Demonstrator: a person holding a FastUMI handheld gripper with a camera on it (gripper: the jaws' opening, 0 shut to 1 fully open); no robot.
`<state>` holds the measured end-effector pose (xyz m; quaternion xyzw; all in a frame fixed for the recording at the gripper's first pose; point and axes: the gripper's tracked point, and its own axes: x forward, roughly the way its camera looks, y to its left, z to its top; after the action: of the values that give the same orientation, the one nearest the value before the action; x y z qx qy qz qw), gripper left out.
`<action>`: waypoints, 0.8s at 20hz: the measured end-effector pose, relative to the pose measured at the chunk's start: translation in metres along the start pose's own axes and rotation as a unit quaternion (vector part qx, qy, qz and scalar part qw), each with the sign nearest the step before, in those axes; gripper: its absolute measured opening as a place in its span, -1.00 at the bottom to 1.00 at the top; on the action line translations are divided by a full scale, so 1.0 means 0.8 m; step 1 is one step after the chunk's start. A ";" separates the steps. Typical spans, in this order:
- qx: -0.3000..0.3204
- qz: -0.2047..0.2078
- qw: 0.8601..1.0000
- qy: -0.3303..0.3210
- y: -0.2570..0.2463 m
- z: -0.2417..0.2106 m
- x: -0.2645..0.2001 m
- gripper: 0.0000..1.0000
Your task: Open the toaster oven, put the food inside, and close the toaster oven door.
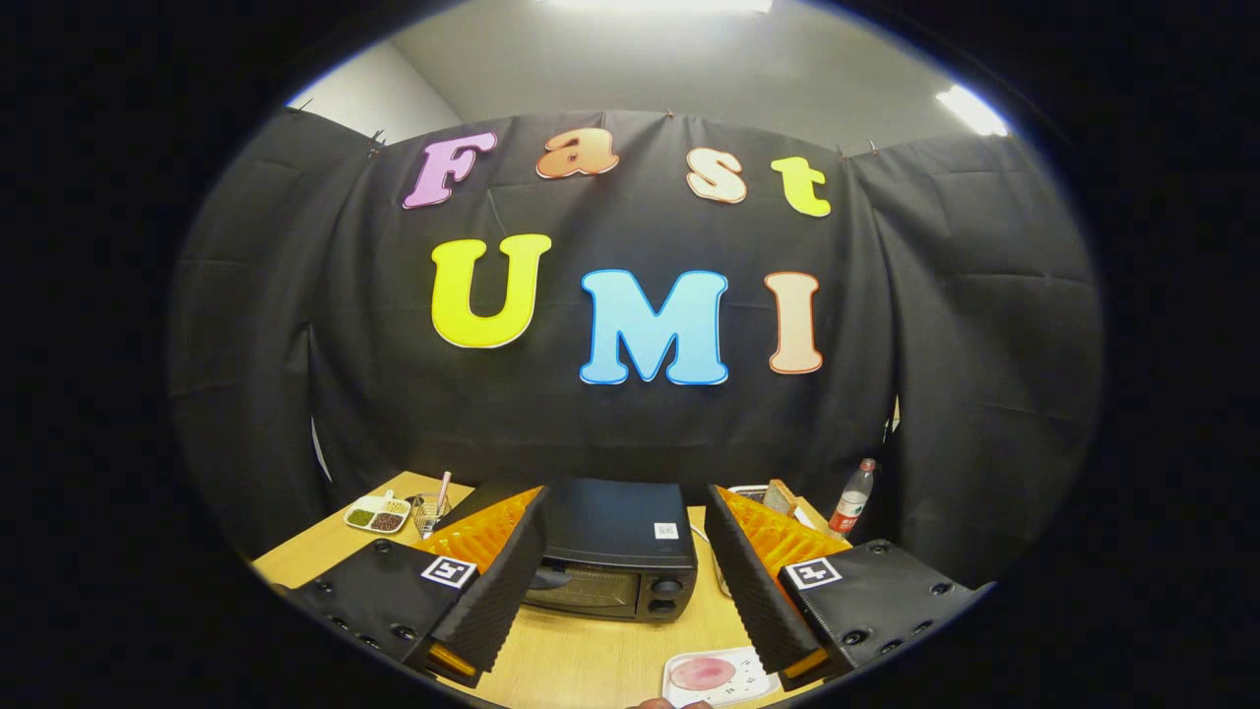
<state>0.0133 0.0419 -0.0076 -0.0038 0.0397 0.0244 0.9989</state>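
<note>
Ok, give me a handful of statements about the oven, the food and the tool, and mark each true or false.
1. The toaster oven door is shut. True.
2. The tool is clamped on the oven handle. False: its fingers stand open, apart from the oven.
3. A pink food item lies on the white plate, near the fingers. True.
4. The bottle lies on its side. False: it stands upright beyond the right finger.
5. The food is inside the oven. False: it is on the plate.
</note>
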 end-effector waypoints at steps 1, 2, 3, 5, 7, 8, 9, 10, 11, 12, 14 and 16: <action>0.007 0.001 1.000 0.003 0.007 -0.001 0.008 0.96; 0.012 0.000 1.000 0.002 0.014 -0.001 0.016 0.96; 0.014 0.000 1.000 0.006 0.020 -0.007 0.027 0.96; 0.027 -0.007 0.999 0.036 0.031 -0.032 0.046 0.96; 0.043 -0.010 0.997 0.056 0.045 -0.048 0.065 0.96; 0.043 -0.011 0.997 0.065 0.053 -0.057 0.076 0.96; 0.037 -0.011 0.997 0.072 0.058 -0.067 0.084 0.96; 0.029 -0.012 0.996 0.077 0.063 -0.075 0.095 0.96; 0.022 -0.013 0.996 0.083 0.068 -0.086 0.104 0.96; 0.018 -0.013 0.996 0.090 0.073 -0.096 0.115 0.96; 0.022 -0.011 0.994 0.110 0.085 -0.124 0.133 0.96; 0.026 -0.014 0.991 0.127 0.094 -0.150 0.150 0.96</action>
<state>0.1200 0.1214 -0.1373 0.0186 0.1672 0.0083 0.9857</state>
